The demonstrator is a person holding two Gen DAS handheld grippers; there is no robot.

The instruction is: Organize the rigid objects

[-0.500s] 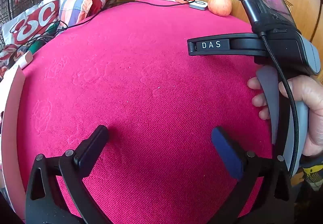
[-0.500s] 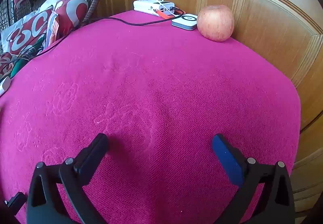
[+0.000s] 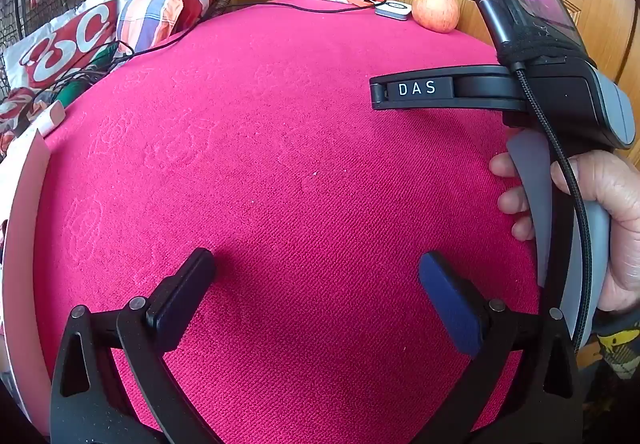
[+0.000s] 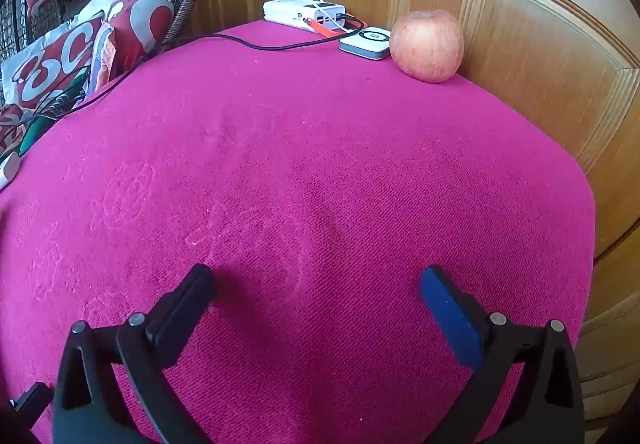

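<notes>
A red apple (image 4: 427, 45) sits at the far right corner of the magenta cloth-covered table (image 4: 304, 172), against the wooden door. It also shows in the left wrist view (image 3: 436, 9). A small white square device (image 4: 366, 42) lies just left of it, and a white power bank (image 4: 304, 15) with cables lies further back. My left gripper (image 3: 316, 284) is open and empty over the near part of the table. My right gripper (image 4: 316, 292) is open and empty, far short of the apple. The right gripper's body (image 3: 520, 92) shows at the right of the left wrist view.
A black cable (image 4: 256, 44) runs from the power bank across the far table edge to the left. Patterned red and white cushions (image 4: 64, 56) and a wicker chair stand off the left side. A white and pink curved object (image 3: 24, 228) lies at the left table edge. Wooden doors (image 4: 540, 56) close the back and right.
Both views have shifted only slightly; the apple sits a little lower and nearer in the right wrist view. Both grippers stay open.
</notes>
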